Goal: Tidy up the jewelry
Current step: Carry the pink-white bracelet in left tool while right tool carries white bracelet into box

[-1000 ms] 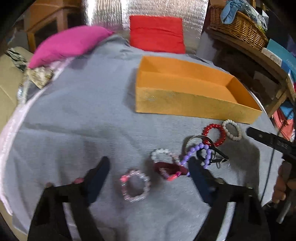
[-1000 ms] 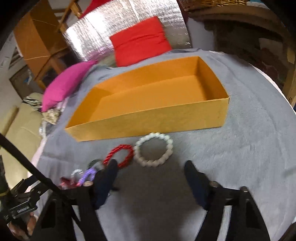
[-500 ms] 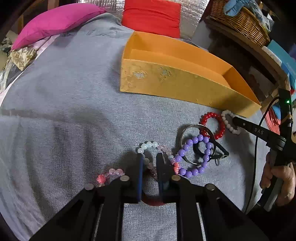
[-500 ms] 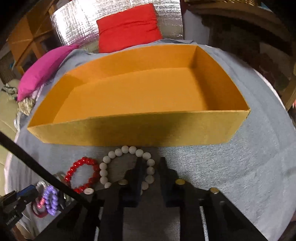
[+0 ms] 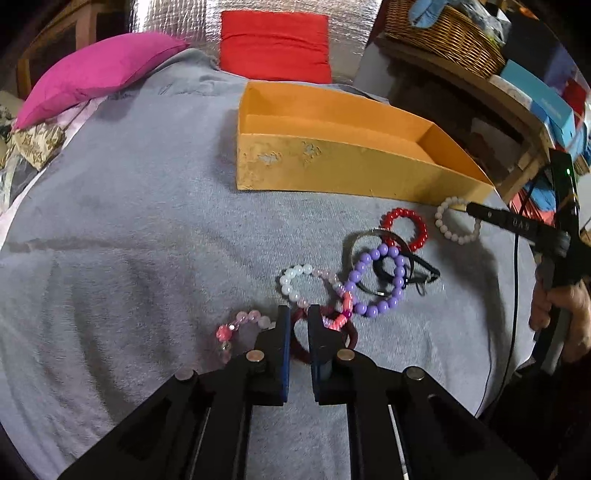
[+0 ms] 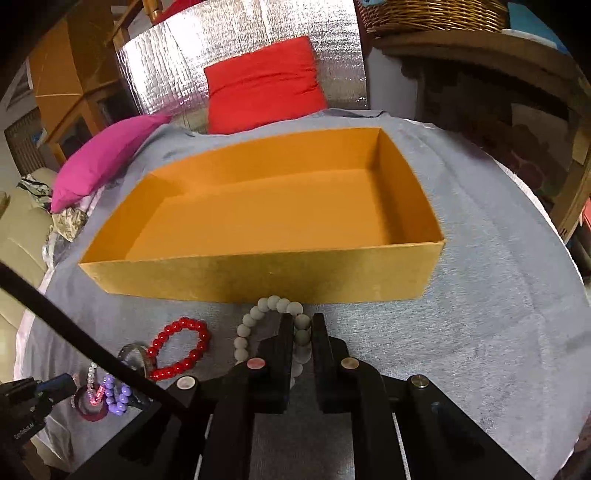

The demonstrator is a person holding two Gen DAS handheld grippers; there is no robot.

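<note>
An open orange box stands on the grey cloth. In front of it lie a white bead bracelet, a red bead bracelet, a purple bead bracelet, a silver bangle, a clear-and-pink bracelet and a dark red band. My left gripper is shut on a pink bead bracelet, low on the cloth. My right gripper is shut on the white bead bracelet, just before the box's near wall.
A magenta pillow and a red cushion lie at the far side before a silver foil panel. A wicker basket sits on a wooden shelf at the right. The cloth drops off at the left.
Both grippers went from wide open to shut. The left closed on the pink bead bracelet and the right closed on the white bead bracelet, nearer the box.
</note>
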